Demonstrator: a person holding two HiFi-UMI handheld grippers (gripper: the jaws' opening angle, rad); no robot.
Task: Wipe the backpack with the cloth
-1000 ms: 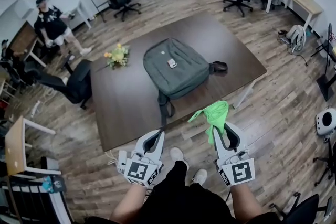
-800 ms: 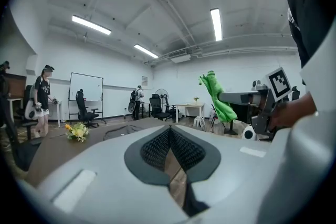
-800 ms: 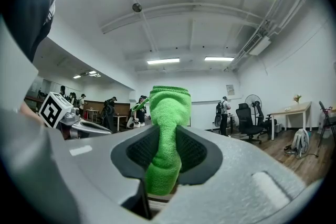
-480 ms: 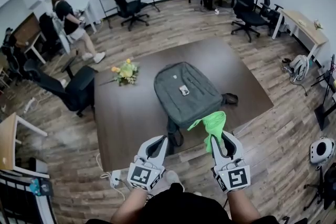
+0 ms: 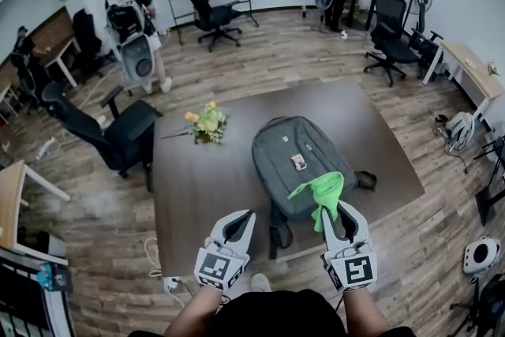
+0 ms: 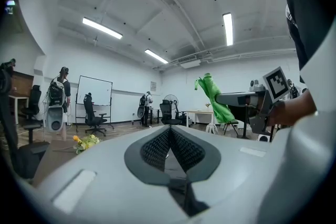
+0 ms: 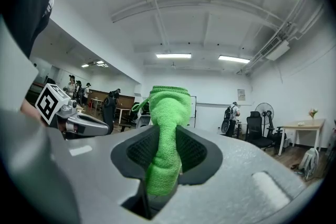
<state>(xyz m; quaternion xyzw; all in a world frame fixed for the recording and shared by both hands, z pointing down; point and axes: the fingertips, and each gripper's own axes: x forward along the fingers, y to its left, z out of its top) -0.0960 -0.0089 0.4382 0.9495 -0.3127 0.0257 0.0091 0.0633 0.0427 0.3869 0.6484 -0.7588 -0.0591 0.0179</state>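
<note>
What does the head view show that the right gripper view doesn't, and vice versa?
Head view only: the gray backpack lying flat on the dark table, with flowers apart at its left. Right gripper view only: the ceiling lights, and the jaws clamped close-up on the green cloth. Both: that cloth held in the right gripper.

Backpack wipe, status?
Right gripper shut on green cloth; left gripper shut, empty. Backpack flat on table, cloth not on it yet. Small object on its top, in wipe path; flowers off to side.
</note>
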